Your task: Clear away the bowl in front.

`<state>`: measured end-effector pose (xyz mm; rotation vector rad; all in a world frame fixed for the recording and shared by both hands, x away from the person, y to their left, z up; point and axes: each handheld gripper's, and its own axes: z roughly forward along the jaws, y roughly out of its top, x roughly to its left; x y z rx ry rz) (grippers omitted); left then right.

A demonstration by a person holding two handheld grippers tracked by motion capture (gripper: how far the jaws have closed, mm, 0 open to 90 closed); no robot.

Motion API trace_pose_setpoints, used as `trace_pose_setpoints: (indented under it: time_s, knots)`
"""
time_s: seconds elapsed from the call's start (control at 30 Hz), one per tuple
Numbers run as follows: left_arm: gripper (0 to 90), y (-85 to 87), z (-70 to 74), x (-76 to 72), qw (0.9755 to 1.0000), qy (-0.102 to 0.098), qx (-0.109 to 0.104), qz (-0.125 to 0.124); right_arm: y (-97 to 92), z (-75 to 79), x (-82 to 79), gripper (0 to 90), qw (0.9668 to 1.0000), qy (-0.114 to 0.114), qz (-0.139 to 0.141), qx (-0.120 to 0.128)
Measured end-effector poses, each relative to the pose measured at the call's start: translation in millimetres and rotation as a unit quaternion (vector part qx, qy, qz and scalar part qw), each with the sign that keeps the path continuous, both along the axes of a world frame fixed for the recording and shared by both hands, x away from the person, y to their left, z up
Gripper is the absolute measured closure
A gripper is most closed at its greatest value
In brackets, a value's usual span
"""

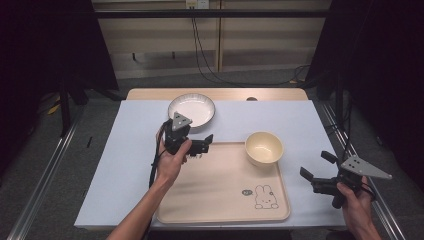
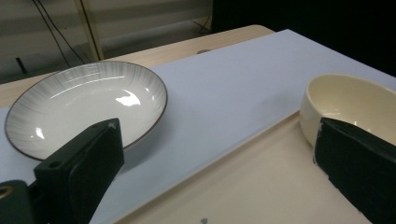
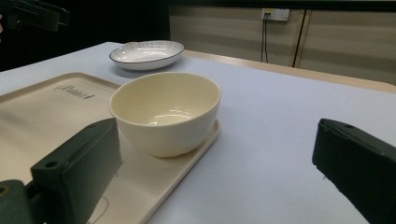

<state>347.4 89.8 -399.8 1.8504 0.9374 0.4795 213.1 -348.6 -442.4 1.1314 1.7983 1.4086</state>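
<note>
A cream bowl (image 1: 264,148) stands in the far right corner of a beige tray (image 1: 220,190) that has a rabbit drawing on it. Behind the tray, a white plate (image 1: 191,110) with a dark rim rests on the table. My left gripper (image 1: 205,144) hovers over the tray's far left edge, open and empty, pointing right toward the bowl. In the left gripper view the plate (image 2: 88,102) lies ahead at left and the bowl (image 2: 350,100) at right. My right gripper (image 1: 316,165) stands open and empty to the right of the tray, with the bowl (image 3: 166,112) just ahead of its jaws.
A white mat (image 1: 125,145) covers the wooden table (image 1: 215,94), whose bare strip shows at the far edge. Metal rails run along both sides, and cables hang behind the table. Dark curtains stand at left and right.
</note>
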Motion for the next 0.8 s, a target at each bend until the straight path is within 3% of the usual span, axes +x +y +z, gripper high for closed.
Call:
trace_pose_setpoints:
  time_s: [0.07,0.23,0.3,0.33,0.4,0.47,0.57,0.6,0.8]
  knots:
    - [1.8,4.1,-0.7,-5.1,0.9996,-0.02,0.021,0.006,-0.2,0.1,-0.3,1.0,1.0,0.001,0.001,0.002]
    - [1.7,17.5,-0.4,-19.8,0.9988,-0.042,0.014,0.02,-0.4,-0.8,0.6,1.0,1.0,0.003,0.003,0.0]
    - [1.6,23.7,-2.0,-24.8,0.9992,-0.032,0.007,0.025,-0.3,-0.9,0.6,1.0,1.0,0.003,0.003,0.0]
    - [1.8,28.0,-2.4,-28.3,0.9988,-0.032,0.013,0.033,-0.3,-0.9,0.5,1.0,1.0,0.004,0.002,0.001]
    - [2.0,39.1,-4.3,-34.4,0.9979,-0.043,0.009,0.047,-0.2,-0.9,0.4,1.0,1.0,0.005,0.002,0.001]
    - [2.1,47.8,-5.7,-38.4,0.9981,-0.039,0.001,0.048,-0.1,-1.1,0.6,1.0,1.0,0.005,0.002,0.001]
    - [2.0,62.9,-8.3,-48.3,0.997,-0.04,0.014,0.065,0.8,-1.5,1.1,1.0,1.0,0.006,-0.002,0.0]
    - [2.0,67.6,-9.2,-50.2,0.9972,-0.04,0.007,0.062,0.8,-1.4,1.1,1.0,1.0,0.006,-0.001,0.0]
    - [1.9,93.2,-9.6,-65.3,0.9958,-0.048,0.016,0.076,0.8,-1.5,1.5,1.0,1.0,0.007,0.001,-0.002]
